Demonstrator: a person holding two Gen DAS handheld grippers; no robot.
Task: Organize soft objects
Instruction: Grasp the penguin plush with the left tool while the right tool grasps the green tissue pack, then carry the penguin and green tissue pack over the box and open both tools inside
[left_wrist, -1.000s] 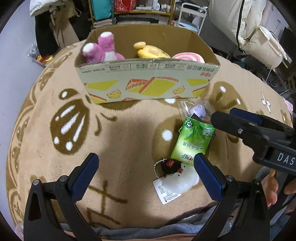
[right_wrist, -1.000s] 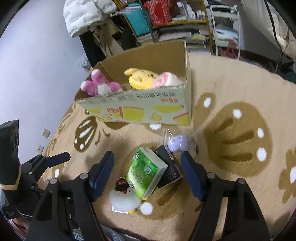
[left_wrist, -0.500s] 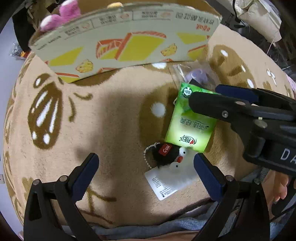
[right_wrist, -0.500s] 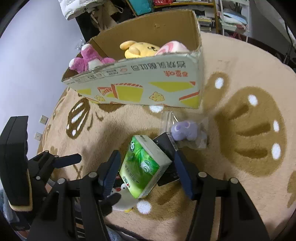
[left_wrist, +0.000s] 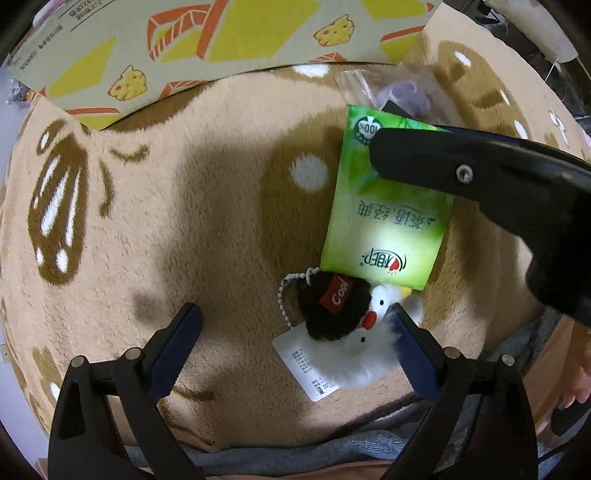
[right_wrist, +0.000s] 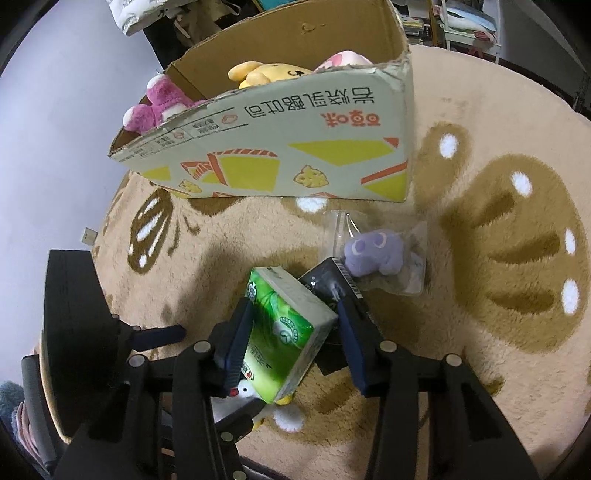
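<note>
A green tissue pack (left_wrist: 384, 225) (right_wrist: 284, 332) lies on the beige rug, leaning on a black packet (right_wrist: 328, 280). My right gripper (right_wrist: 295, 332) has one finger on each side of the pack, jaws narrowed close to its sides. A small white plush with a black hat and tag (left_wrist: 347, 325) lies below the pack. My left gripper (left_wrist: 295, 339) is open around this plush, its right finger by the fur. A purple plush in a clear bag (right_wrist: 376, 251) lies beyond. The cardboard box (right_wrist: 295, 155) holds pink, yellow and rose plush toys.
The box stands close behind the items on the rug (right_wrist: 498, 129). A wall (right_wrist: 55, 110) is at the left; shelves and furniture stand beyond the box. Grey clothing (left_wrist: 332, 450) lies at the rug's near edge.
Both grippers moved down and forward toward the items. The right gripper's fingers closed in around the green tissue pack. The left gripper came down around the small white plush.
</note>
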